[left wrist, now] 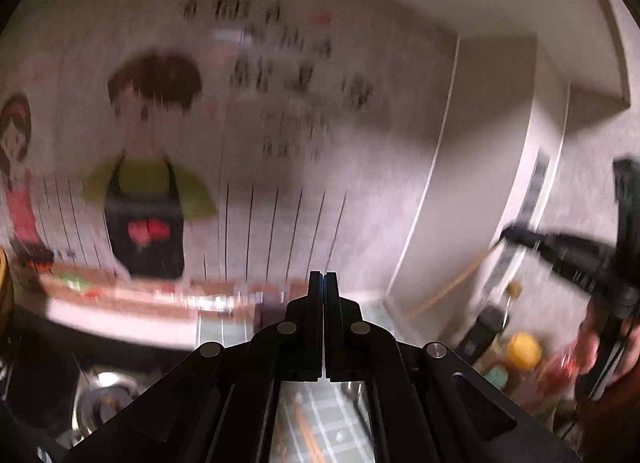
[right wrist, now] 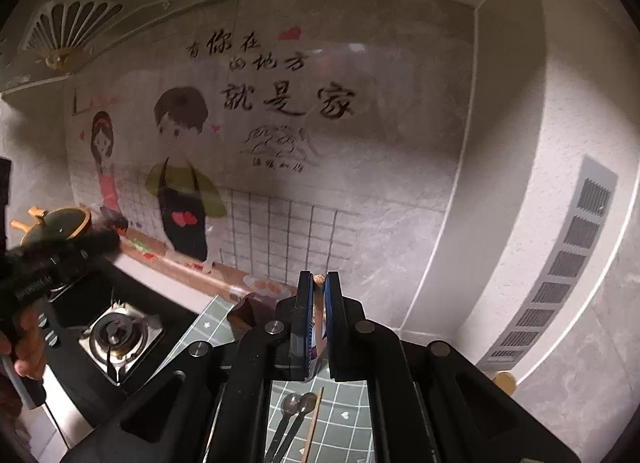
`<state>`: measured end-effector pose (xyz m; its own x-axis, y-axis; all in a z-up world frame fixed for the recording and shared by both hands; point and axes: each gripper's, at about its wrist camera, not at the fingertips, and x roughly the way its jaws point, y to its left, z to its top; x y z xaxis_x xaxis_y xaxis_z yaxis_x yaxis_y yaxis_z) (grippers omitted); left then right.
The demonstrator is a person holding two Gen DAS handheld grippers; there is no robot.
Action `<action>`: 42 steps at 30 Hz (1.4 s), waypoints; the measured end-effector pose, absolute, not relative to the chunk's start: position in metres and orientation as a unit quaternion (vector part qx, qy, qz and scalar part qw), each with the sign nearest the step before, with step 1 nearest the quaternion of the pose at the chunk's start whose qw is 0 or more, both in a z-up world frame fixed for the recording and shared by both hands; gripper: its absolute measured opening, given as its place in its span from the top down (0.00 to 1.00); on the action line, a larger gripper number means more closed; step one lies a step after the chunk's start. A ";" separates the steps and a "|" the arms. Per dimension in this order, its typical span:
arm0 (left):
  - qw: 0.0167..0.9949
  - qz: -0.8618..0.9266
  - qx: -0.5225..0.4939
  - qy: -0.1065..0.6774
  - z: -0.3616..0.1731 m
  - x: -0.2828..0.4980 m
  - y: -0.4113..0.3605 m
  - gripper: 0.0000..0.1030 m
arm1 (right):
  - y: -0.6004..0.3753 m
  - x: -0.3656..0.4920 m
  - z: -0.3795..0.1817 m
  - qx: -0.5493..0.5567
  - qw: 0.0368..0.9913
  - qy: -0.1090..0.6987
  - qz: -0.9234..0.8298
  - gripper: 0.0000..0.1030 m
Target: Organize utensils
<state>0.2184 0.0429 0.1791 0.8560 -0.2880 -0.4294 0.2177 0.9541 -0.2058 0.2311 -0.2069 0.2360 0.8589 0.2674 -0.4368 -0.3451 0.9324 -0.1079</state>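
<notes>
My right gripper [right wrist: 319,283] is shut on a wooden chopstick [right wrist: 319,305] that runs between its pads, raised above the counter. Below it, on the grey-green gridded mat [right wrist: 340,419], lie two spoons [right wrist: 298,403] and another wooden chopstick [right wrist: 314,423]. My left gripper [left wrist: 323,283] is shut with nothing between its fingers; its view is blurred by motion. The right gripper also shows in the left wrist view [left wrist: 520,235], holding the chopstick [left wrist: 452,287]. The left gripper shows blurred at the left of the right wrist view [right wrist: 104,241].
A gas stove burner [right wrist: 116,335] sits left of the mat, with a lidded pot [right wrist: 56,223] behind it. A tiled wall with a cartoon sticker [right wrist: 184,183] stands behind. Bottles and a yellow-capped jar [left wrist: 524,351] stand at the right.
</notes>
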 end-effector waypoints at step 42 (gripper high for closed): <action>0.881 -0.009 -0.135 0.454 -0.054 0.224 0.076 0.95 | -0.216 0.225 0.131 -0.067 0.944 0.286 0.146 0.94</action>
